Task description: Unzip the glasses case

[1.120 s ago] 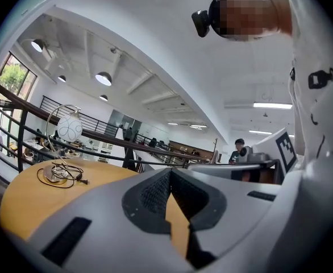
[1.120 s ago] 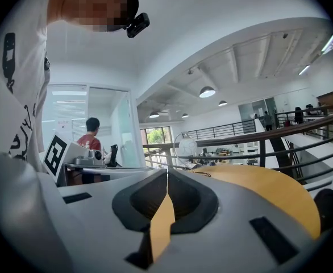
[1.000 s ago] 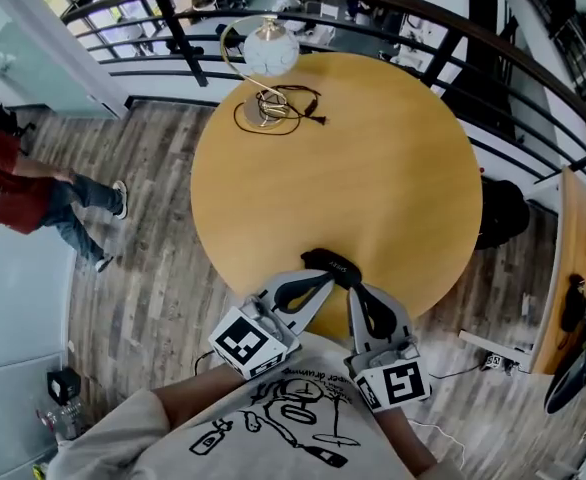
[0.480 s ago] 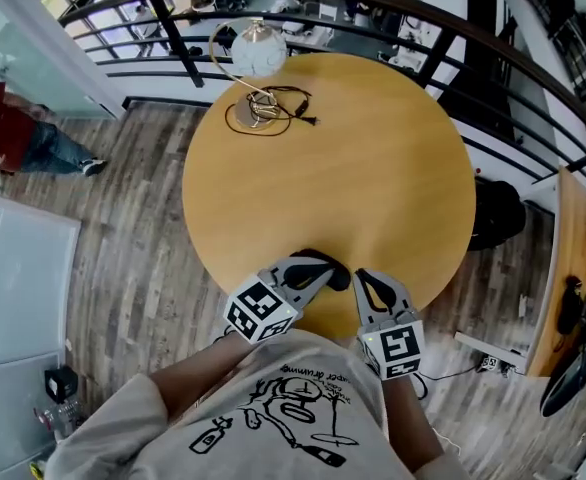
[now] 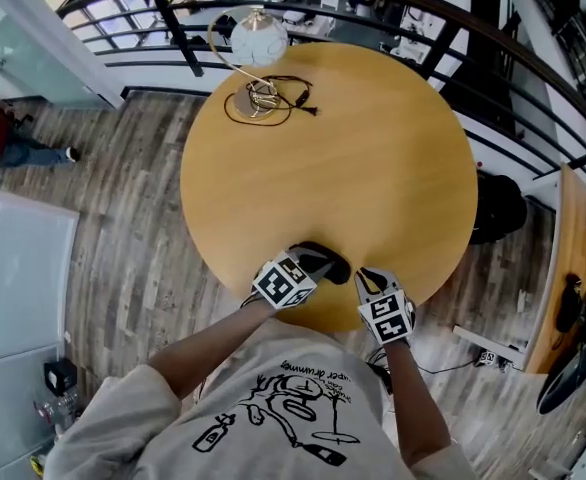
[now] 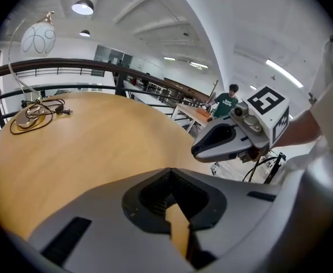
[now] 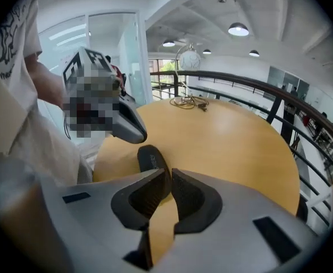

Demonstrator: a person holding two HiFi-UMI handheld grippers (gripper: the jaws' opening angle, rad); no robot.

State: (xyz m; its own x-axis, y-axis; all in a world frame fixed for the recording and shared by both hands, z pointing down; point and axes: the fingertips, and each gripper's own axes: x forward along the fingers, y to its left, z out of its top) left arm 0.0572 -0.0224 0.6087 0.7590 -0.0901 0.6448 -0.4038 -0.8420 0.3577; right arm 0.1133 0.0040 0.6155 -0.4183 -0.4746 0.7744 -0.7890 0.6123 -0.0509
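The black glasses case (image 5: 325, 262) lay at the near edge of the round surface (image 5: 373, 148), probably set there for easy reach. The left gripper (image 6: 169, 174) sat at the case's left end, clenched on nothing. The right gripper (image 7: 170, 175), just beside the case, was likewise closed and empty, so neither gripper had the zip pull yet.
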